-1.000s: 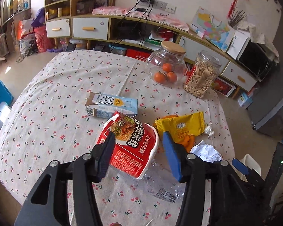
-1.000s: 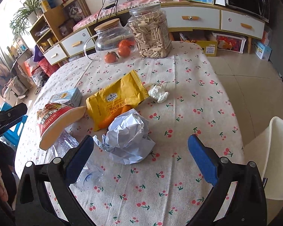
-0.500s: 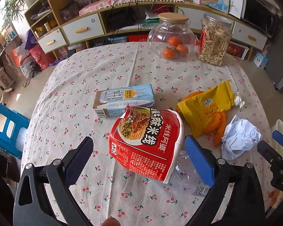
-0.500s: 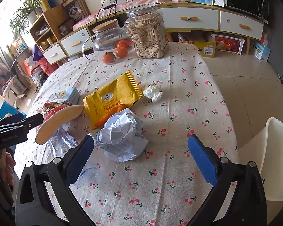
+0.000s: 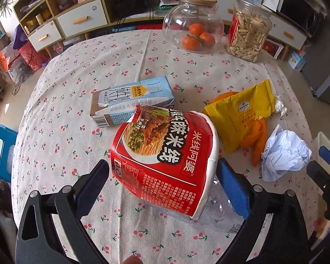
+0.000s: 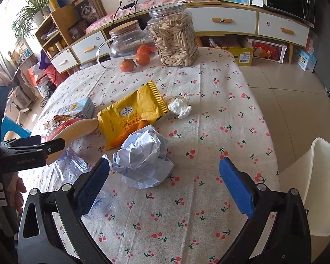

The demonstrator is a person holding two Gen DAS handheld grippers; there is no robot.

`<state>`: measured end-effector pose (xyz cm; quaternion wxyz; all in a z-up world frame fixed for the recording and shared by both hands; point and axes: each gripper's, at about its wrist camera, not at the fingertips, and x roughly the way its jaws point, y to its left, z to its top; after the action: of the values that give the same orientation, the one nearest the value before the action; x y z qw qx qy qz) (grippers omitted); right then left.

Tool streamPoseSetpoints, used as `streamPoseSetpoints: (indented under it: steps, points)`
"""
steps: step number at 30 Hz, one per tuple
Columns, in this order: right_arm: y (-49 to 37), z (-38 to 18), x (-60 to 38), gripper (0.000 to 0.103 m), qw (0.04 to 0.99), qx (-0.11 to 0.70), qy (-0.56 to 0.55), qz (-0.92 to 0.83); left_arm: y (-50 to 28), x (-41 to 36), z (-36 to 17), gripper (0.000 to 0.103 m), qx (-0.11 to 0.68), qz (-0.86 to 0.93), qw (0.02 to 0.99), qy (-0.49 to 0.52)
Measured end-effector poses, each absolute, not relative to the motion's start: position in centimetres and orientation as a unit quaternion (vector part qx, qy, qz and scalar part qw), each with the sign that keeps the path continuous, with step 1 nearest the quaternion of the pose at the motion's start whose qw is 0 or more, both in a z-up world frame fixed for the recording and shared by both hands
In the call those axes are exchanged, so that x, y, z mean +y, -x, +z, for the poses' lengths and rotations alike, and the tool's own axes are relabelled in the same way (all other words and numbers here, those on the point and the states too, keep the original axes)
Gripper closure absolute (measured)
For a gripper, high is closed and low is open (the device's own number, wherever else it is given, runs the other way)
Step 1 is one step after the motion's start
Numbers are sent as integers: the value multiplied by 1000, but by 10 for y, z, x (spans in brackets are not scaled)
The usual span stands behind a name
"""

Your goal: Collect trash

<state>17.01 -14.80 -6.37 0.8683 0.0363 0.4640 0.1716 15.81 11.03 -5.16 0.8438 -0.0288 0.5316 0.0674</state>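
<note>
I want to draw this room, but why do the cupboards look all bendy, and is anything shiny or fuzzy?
Left wrist view: the fisheye lens bows the cupboard and darkens the corners; a small glare spot sits on the red noodle bowl, which is sharp. Right wrist view: the cupboard top curves too, and bright window light washes out the left edge by the plants.

Glass jar (image 5: 192, 24) of oranges (image 5: 197, 37) beside the nut jar (image 5: 248, 30) on the cherry-print tablecloth (image 5: 77, 83)

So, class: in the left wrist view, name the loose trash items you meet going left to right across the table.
milk carton → red noodle bowl → yellow snack wrapper → crumpled white paper
</note>
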Motion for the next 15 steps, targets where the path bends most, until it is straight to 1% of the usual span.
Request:
streamPoseSetpoints:
  steps: [1, 2, 3, 5, 7, 9, 11, 12, 15]
  points:
    - [-170, -64, -148, 7, 868, 465, -36, 171, -158, 111, -49, 28, 529, 67, 845, 32]
    - [-170, -64, -148, 7, 868, 465, -35, 170, -158, 111, -48, 46, 529, 66, 845, 35]
    - [-170, -65, -148, 7, 868, 466, -35, 169, -158, 111, -48, 54, 529, 68, 845, 35]
    - [-171, -65, -149, 7, 867, 467, -38, 169, -158, 111, -48, 56, 530, 69, 845, 32]
    - [-171, -65, -148, 7, 867, 467, -37, 170, -156, 111, -46, 62, 525, 73, 847, 34]
    - [-171, -64, -147, 7, 867, 466, -37, 170, -154, 112, -42, 86, 516, 71, 853, 40]
    - [-171, -65, -146, 7, 867, 466, -37, 171, -152, 114, -36, 95, 505, 71, 859, 48]
    - [-171, -65, -146, 7, 867, 466, -37, 171, -151, 114, -34, 96, 501, 72, 861, 50]
    - [-171, -65, -145, 7, 868, 466, -36, 170, -151, 116, -32, 96, 496, 73, 863, 56]
